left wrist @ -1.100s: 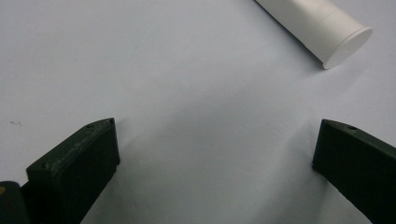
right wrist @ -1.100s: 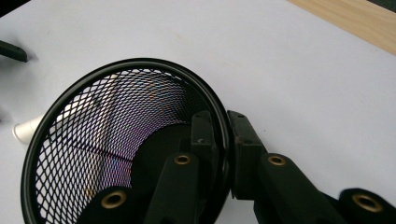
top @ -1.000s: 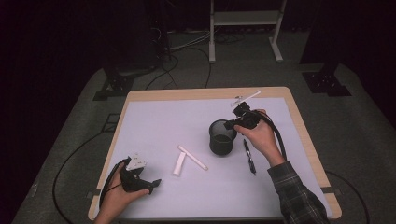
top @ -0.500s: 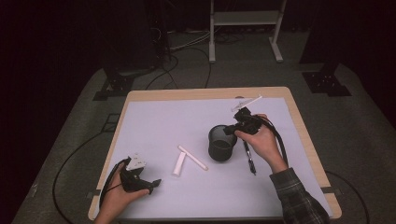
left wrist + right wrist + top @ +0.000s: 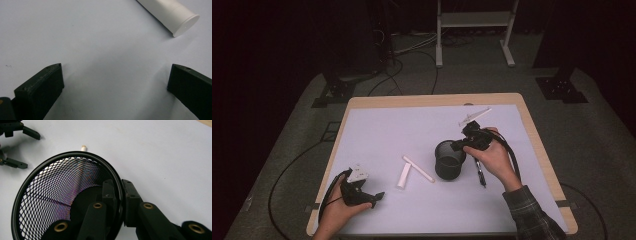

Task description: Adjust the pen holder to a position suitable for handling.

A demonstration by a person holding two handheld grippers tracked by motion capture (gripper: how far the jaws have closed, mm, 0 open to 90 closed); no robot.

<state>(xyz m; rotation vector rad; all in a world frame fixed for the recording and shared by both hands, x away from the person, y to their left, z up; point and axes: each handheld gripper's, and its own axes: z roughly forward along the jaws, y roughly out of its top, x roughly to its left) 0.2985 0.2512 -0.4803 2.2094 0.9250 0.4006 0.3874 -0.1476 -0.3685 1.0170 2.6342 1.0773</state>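
Between right gripper (image 5: 119, 202) jaws: mesh cup (image 5: 50, 195) rim | clamped, one jaw inside

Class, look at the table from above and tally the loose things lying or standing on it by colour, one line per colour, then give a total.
White: 3, two crossed white sticks and a white pen near the far edge.
Black: 2, the mesh cup and a black pen.
Total: 5

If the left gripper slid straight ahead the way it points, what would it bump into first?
Probably the near white tube: it lies ahead of the open left gripper, slightly off to one side, so the gripper might slip past it.
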